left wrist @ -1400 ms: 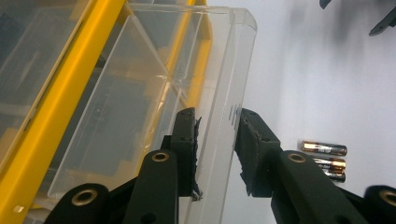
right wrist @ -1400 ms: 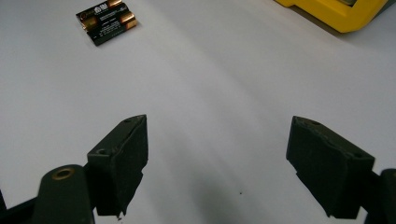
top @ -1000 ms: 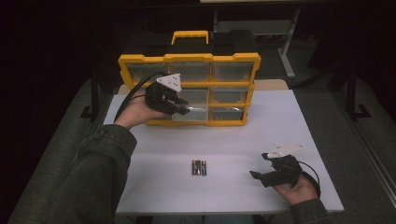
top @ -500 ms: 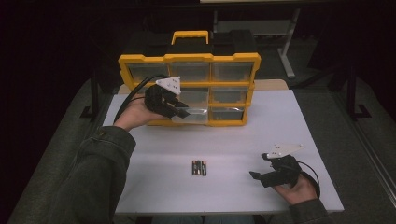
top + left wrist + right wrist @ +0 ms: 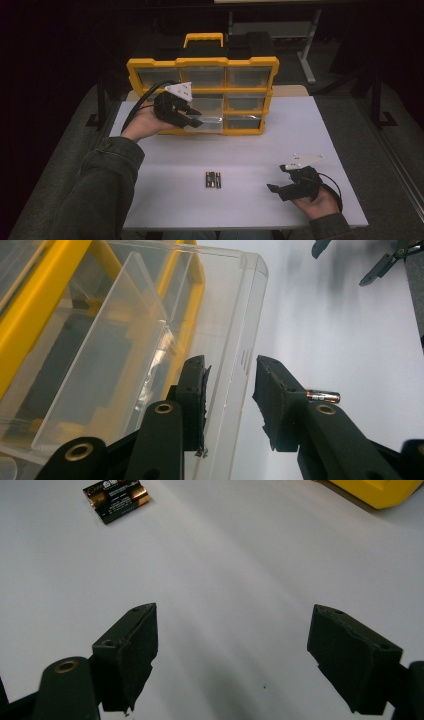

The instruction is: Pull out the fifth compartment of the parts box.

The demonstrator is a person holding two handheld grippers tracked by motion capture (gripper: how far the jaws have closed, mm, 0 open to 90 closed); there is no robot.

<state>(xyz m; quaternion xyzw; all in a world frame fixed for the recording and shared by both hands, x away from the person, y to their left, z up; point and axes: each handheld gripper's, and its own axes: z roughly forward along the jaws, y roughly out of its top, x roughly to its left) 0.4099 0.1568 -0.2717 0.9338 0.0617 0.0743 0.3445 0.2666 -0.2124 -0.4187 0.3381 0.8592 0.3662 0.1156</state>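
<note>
Clear drawer (image 5: 216,121) pulled out lengthwise toward person

a clear plastic drawer (image 5: 212,121) stands pulled partway out of the bottom row of a yellow organiser case (image 5: 202,95), which stands upright at the far side of the white table (image 5: 165,165). the drawer is see-through, with a flat front wall (image 5: 240,355), and its inside looks bare as far as can be told. its front edge juts toward the near side, past the case's yellow frame.
</note>
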